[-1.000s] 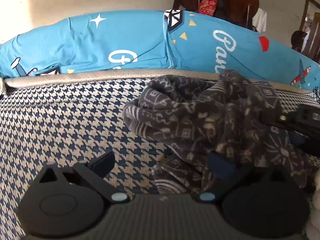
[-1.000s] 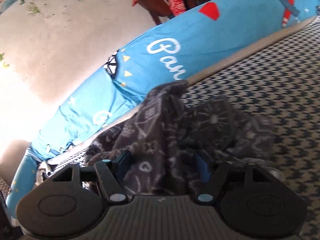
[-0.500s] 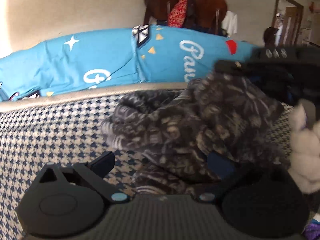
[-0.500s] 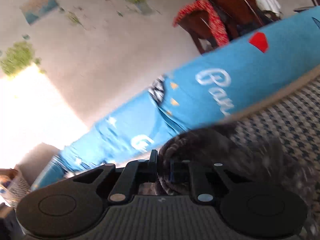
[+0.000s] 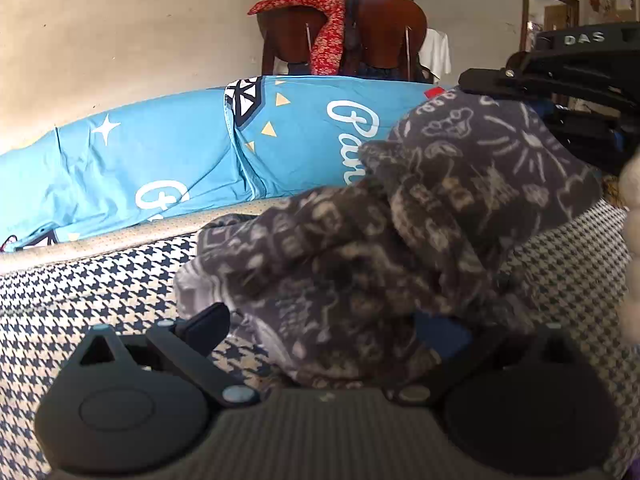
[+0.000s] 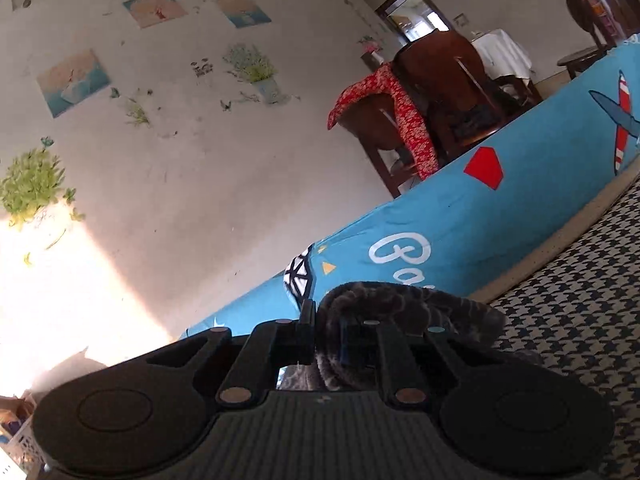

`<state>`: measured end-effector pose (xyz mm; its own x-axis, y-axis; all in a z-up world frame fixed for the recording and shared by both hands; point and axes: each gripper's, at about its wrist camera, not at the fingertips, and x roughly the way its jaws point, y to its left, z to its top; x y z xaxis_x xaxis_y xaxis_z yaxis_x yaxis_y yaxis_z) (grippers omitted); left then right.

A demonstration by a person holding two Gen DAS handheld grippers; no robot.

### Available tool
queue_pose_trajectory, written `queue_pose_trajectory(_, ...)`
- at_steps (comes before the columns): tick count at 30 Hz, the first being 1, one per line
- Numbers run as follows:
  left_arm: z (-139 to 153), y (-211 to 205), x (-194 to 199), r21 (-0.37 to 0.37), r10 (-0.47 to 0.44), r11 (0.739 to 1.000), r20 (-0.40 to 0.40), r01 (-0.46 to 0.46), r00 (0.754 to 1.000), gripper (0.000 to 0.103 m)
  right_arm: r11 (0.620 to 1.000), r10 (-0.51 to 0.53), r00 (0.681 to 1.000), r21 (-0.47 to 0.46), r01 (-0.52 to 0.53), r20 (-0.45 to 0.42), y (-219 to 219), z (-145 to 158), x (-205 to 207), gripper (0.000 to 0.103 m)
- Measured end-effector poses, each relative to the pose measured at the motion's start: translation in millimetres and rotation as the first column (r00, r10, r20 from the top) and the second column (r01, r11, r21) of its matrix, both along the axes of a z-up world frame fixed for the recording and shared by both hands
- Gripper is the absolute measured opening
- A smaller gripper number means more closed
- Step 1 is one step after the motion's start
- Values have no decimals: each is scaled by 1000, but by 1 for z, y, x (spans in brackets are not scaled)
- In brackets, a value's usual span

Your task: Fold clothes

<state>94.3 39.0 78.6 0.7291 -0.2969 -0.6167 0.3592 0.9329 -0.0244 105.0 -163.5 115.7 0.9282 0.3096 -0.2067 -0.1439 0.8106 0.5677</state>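
A dark grey garment (image 5: 400, 240) with a pale doodle print sits bunched on the houndstooth surface (image 5: 100, 292). Its right part is pulled up off the surface. My right gripper (image 5: 500, 92) holds that raised part at the upper right of the left wrist view. In the right wrist view the right gripper (image 6: 326, 340) is shut on a thick fold of the garment (image 6: 400, 312). My left gripper (image 5: 324, 328) stays low and open. The cloth's near edge lies between its fingers and covers the right one.
A blue printed cover (image 5: 160, 160) runs along the far edge of the surface, past a beige rim (image 5: 120, 240). A brown chair with a red cloth (image 5: 340, 28) stands behind it. Something pale and blurred (image 5: 632, 240) is at the right edge.
My right gripper has shut on the garment and risen, lifting the cloth's right side off the surface. The left gripper stays open and has tilted up slightly.
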Motion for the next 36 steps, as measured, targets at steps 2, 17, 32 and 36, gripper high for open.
queue_pose_trajectory(2,0,-4,2,-18,1,1000,13,-1,1000,103,999,26,1000,18,-26,-1,0,0,0,13)
queue_pose_trajectory(17,0,-24,-9,-8,28,1000,112,-27,993,72,967,253,964,16,-253,-79,24,-14,-3,23)
queue_pose_trajectory(32,-13,45,37,-72,414,908,-4,-413,910,46,981,111,952,-119,-151,-287,-1,-39,2,64)
queue_pose_trajectory(36,-14,61,33,-91,436,895,-28,-437,900,52,981,101,934,-121,-150,-343,2,-51,7,70)
